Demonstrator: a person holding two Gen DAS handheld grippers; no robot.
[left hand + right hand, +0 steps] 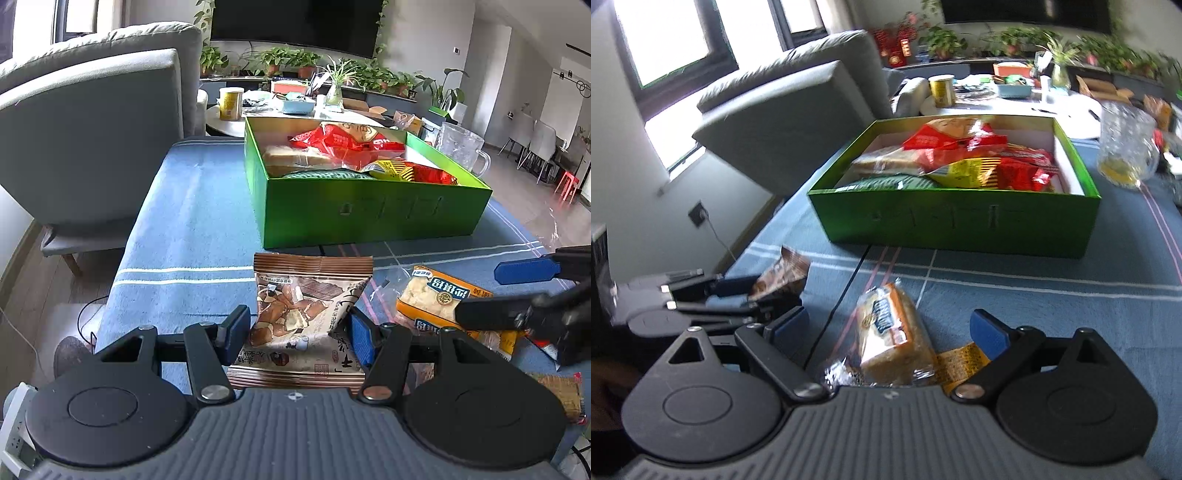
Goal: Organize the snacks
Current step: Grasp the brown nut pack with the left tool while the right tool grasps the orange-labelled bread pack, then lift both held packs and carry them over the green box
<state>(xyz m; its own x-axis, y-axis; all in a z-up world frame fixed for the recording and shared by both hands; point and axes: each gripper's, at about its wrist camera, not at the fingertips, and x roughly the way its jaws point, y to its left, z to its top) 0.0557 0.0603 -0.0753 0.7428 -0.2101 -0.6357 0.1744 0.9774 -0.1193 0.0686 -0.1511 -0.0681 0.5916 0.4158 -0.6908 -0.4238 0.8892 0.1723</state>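
My left gripper is shut on a brown snack packet, both pads pressing its sides. In the right wrist view that left gripper shows at the left, with the brown packet sticking up out of it. An orange bread packet lies on the blue cloth between the fingers of my right gripper, which is open, its pads apart from the packet. The left wrist view has this right gripper over the orange packet. Behind stands the green box holding red, yellow and green packets.
A glass mug stands right of the green box. A grey sofa is at the left beyond the table edge. A yellow wrapper lies beside the orange packet. Another brown packet sits at the near right.
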